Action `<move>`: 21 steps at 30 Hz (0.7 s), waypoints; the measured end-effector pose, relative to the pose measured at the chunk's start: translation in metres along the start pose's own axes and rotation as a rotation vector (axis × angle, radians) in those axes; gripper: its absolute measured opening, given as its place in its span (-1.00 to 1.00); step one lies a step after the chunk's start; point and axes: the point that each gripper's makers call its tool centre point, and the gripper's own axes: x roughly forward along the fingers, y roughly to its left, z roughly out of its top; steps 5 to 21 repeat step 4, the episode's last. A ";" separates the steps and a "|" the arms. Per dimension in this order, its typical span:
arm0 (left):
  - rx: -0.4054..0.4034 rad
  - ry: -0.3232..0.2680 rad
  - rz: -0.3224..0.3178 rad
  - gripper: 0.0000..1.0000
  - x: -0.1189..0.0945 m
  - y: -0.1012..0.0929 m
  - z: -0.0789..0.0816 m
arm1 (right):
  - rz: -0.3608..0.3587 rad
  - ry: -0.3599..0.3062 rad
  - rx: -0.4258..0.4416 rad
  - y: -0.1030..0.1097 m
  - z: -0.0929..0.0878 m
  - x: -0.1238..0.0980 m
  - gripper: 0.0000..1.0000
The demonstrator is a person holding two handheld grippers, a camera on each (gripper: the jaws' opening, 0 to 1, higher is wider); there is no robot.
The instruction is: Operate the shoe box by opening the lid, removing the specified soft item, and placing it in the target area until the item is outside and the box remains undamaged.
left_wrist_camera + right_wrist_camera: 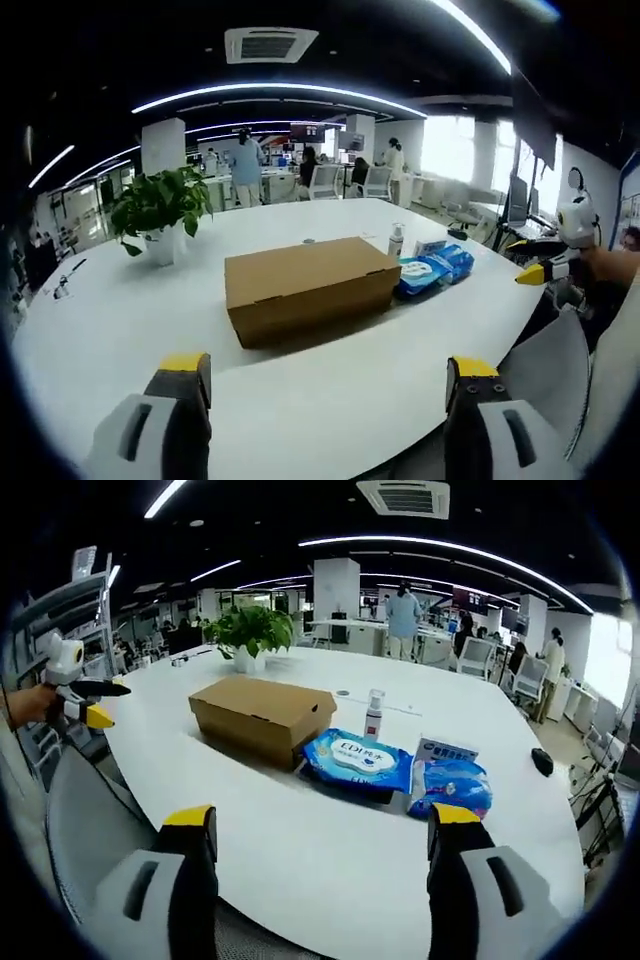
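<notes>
A brown cardboard shoe box (308,286) (262,715) lies shut on the white table (120,320) (300,840). My left gripper (330,378) is open at the table's near edge, well short of the box, nothing between its jaws. My right gripper (322,825) is also open and empty, facing the box from another side of the table. The right gripper (535,272) comes into the left gripper view at the far right, held by a hand. The left gripper (95,716) shows at the left edge of the right gripper view.
Blue wipe packs (437,270) (358,760) (452,783) lie beside the box, with a small white bottle (396,240) (374,715) behind them. A potted plant (160,215) (248,635) stands at the table's far side. Grey chair backs (95,830) (560,370) sit close. People stand at desks beyond.
</notes>
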 end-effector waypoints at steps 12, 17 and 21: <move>-0.009 0.008 0.006 1.00 -0.002 0.002 -0.004 | -0.016 0.001 0.010 -0.005 -0.004 -0.006 0.73; -0.009 0.008 0.006 1.00 -0.002 0.002 -0.004 | -0.016 0.001 0.010 -0.005 -0.004 -0.006 0.73; -0.009 0.008 0.006 1.00 -0.002 0.002 -0.004 | -0.016 0.001 0.010 -0.005 -0.004 -0.006 0.73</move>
